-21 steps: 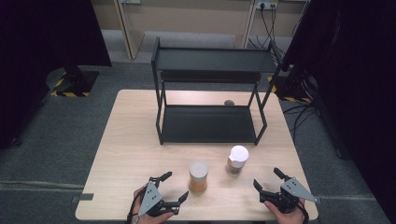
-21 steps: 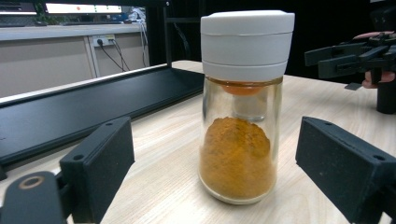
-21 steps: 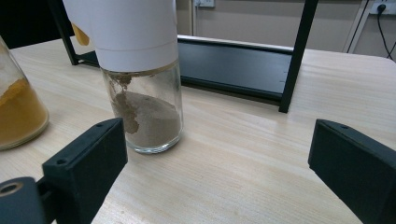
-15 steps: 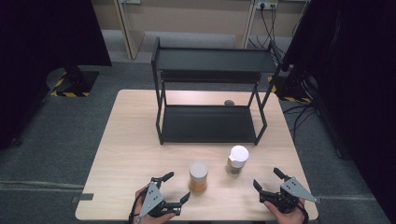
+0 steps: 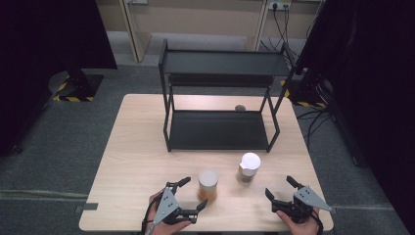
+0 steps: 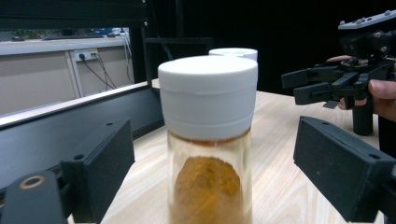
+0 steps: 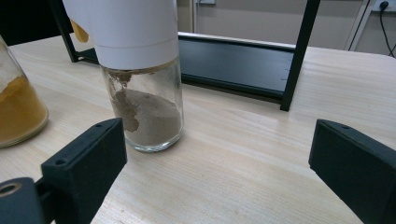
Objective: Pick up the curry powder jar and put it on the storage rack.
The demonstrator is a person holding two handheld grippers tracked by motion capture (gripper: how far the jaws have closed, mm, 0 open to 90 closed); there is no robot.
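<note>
A glass jar of orange powder (image 5: 208, 185) with a white lid stands near the table's front edge. It looms large in the left gripper view (image 6: 208, 140). My left gripper (image 5: 193, 193) points at it from the left, jaws open, with the jar just ahead of them and untouched. A second jar (image 5: 249, 168), white-lidded with brown powder, stands to its right and slightly farther back. My right gripper (image 5: 279, 187) sits open to the right of that jar; in the right gripper view the brown jar (image 7: 147, 93) stands ahead and left of the jaws.
A black two-tier metal rack (image 5: 220, 129) occupies the back half of the wooden table (image 5: 137, 156), both shelves bare. A small dark object (image 5: 240, 107) lies on the table behind the lower shelf. Bare wood lies left of the rack.
My left gripper has edged right, closer to the orange jar. The right gripper and both jars have stayed put.
</note>
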